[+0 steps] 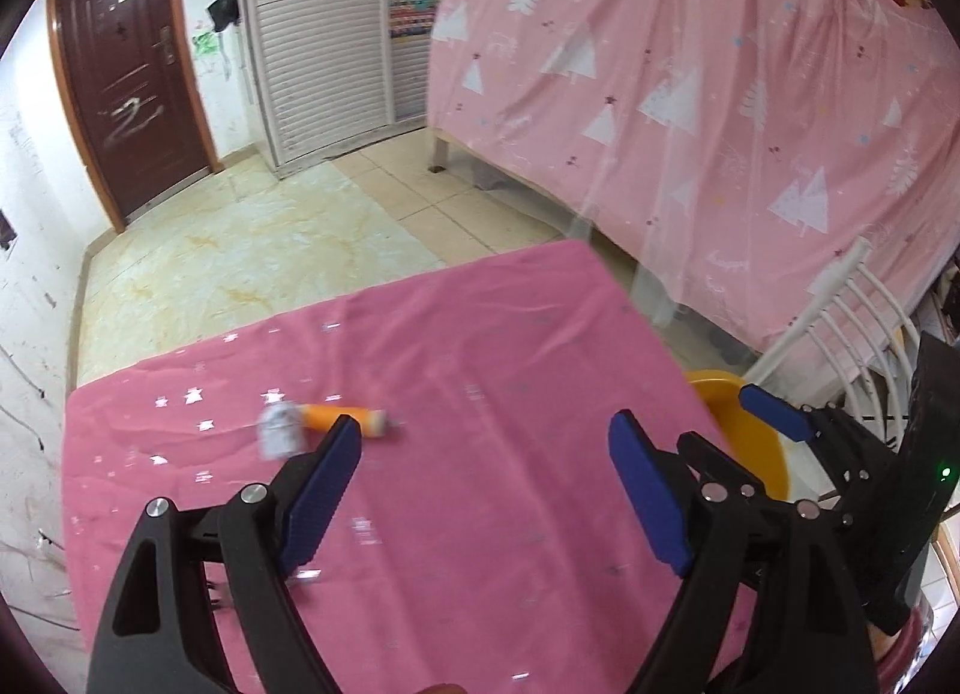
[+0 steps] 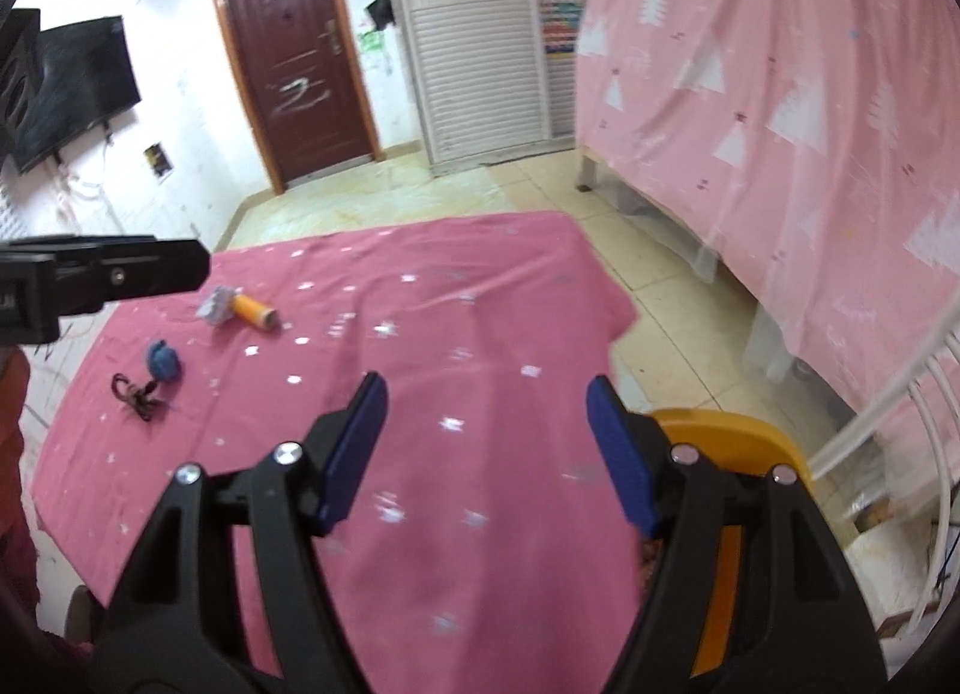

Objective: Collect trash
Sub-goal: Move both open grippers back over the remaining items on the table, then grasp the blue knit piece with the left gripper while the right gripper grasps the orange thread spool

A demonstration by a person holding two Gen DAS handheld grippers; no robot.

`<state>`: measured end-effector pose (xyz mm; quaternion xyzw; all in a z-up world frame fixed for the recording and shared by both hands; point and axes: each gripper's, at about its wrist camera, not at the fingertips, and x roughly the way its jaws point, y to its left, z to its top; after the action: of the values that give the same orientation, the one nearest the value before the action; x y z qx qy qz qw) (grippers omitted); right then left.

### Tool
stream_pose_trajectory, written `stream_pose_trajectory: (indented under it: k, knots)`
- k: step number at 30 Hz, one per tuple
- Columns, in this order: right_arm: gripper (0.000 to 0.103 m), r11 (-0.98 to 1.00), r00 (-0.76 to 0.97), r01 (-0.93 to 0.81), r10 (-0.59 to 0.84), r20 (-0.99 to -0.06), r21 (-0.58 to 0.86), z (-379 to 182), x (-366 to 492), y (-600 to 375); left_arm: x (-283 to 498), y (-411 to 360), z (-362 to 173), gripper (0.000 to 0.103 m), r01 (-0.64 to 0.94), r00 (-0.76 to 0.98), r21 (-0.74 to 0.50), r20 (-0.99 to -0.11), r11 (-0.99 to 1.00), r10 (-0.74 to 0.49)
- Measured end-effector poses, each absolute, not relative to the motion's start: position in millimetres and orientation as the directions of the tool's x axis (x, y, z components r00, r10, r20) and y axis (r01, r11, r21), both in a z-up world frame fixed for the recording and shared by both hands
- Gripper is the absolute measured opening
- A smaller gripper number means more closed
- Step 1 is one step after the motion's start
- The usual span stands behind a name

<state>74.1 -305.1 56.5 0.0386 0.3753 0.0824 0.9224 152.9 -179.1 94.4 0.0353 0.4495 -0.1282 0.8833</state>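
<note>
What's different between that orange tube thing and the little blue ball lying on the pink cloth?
The orange tube is long and cylindrical, lying on its side; the blue ball is small, rounded and looks crumpled. The tube lies beside a grey crumpled scrap, while the ball sits next to a dark tangled string. The tube lies farther from the camera than the ball. Both rest loose on the pink cloth, untouched.

1. A dark brown door (image 2: 297, 55) stands in the white far wall (image 2: 180, 94).
2. Right of the door: a white louvred cabinet (image 2: 480, 58).
3. Further right hangs a pink tree-print curtain (image 2: 780, 94).
4. Left of the door: a black wall screen (image 2: 72, 88).
5. Before the door lies a pale tiled floor (image 2: 672, 298).
</note>
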Motion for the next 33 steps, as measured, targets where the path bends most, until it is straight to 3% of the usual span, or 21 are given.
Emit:
stream_pose_trajectory:
  k: [12, 26, 33]
  knots:
    - [0.066, 0.964, 0.651, -0.251, 0.236, -0.722, 0.088, 56, 110, -224, 171, -86, 65, 0.078, 0.214, 0.517, -0.041, -0.843, 0.976, -0.148]
    - [0.066, 0.935, 0.577, -0.352, 0.254, -0.776, 0.044, 39, 155, -158, 189, -47, 18, 0.078, 0.180, 0.425, -0.064, -0.895, 0.982, -0.136]
    - [0.066, 0.917, 0.548, -0.398, 0.261, -0.794, 0.027, 33, 170, -134, 190, -40, 4, 0.059, 0.181, 0.402, -0.112, -0.898, 0.977, -0.177]
